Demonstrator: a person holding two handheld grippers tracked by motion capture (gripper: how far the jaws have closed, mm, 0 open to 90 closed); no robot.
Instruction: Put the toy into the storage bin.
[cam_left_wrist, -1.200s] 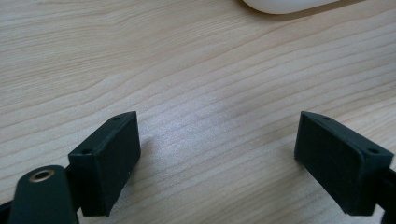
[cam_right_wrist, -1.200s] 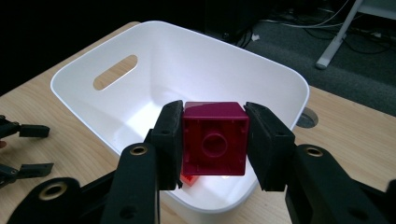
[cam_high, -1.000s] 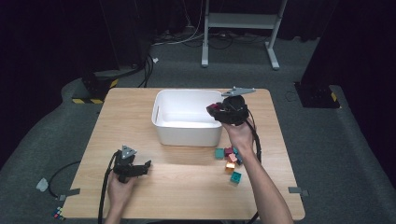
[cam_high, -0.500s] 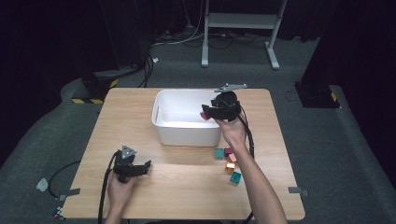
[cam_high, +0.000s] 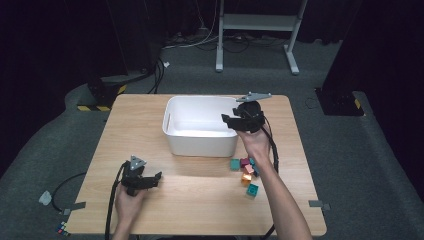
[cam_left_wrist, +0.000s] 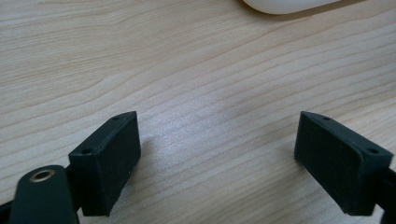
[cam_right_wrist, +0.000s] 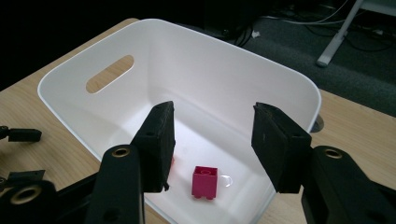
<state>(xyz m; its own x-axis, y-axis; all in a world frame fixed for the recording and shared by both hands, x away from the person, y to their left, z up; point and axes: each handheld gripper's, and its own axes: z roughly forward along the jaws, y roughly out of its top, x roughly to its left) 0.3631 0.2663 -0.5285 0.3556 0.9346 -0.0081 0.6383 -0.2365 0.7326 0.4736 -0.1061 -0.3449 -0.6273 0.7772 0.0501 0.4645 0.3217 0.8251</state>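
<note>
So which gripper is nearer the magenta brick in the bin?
Right gripper: jaws open, above the magenta brick. Left gripper sits on the table, short of the bin.

Grey carpet floor (cam_high: 350, 165), dark surroundings, white desk frame (cam_high: 260, 22), cables (cam_high: 187, 40)

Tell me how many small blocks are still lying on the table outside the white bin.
5 that I can make out, clustered by the person's right forearm: a teal block, a maroon one, a pink one, an orange one and a green one. The arm may hide more.
</note>
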